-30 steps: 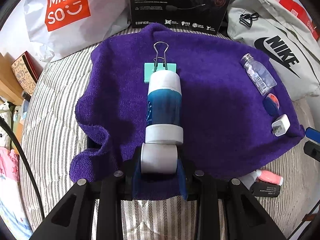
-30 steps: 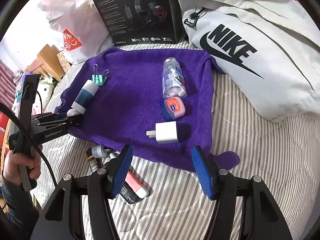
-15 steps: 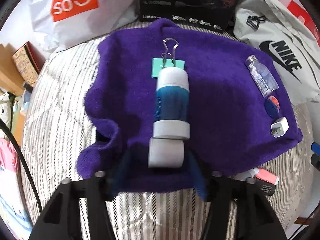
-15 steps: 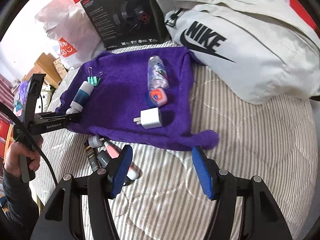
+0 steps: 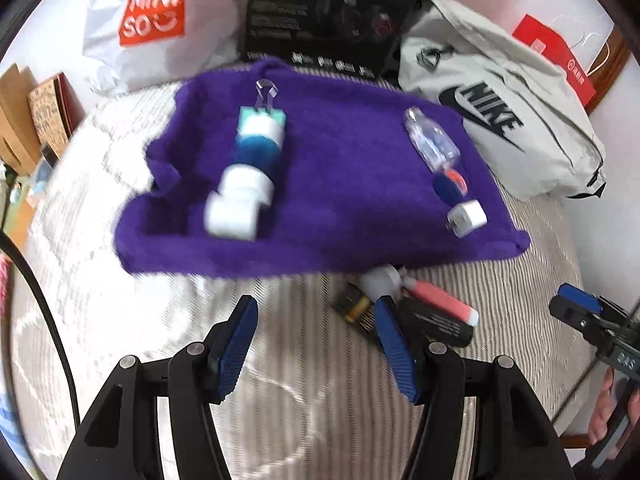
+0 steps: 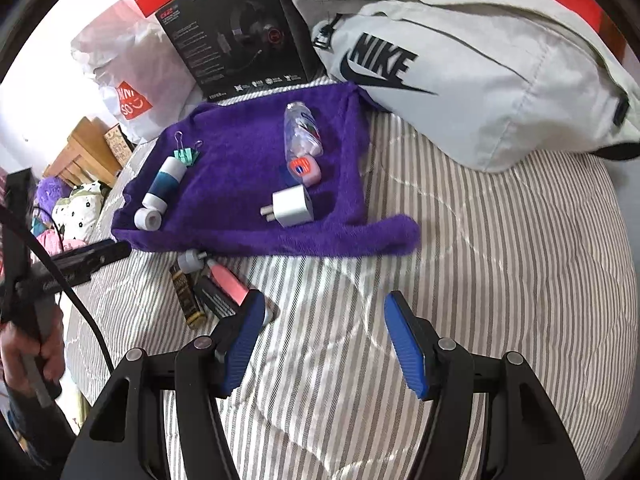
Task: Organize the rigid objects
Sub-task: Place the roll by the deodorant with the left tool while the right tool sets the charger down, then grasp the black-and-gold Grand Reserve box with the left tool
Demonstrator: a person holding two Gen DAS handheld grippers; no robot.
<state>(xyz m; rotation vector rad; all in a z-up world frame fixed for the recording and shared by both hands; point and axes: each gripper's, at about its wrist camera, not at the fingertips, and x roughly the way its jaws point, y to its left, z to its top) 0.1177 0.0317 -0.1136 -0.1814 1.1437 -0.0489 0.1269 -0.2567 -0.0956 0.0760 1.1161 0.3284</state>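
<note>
1. With both grippers standing apart and empty, left gripper (image 5: 316, 344) and right gripper (image 6: 320, 340) hover over the bed.
2. White roll (image 6: 147, 218) rests at the purple towel (image 6: 240, 160) edge; a nudge may roll it off.

Striped quilted bed (image 6: 500, 240) serving as support. Lying directly on it: purple towel (image 6: 240, 152), spread with its near edge rumpled; grey Nike bag (image 6: 480, 80) at far right, touching the towel's corner; black headset box (image 6: 236, 28) and white Miniso bag (image 6: 132, 80) behind the towel; small cluster of tubes (image 6: 208, 288) just beside the towel's near edge.
</note>
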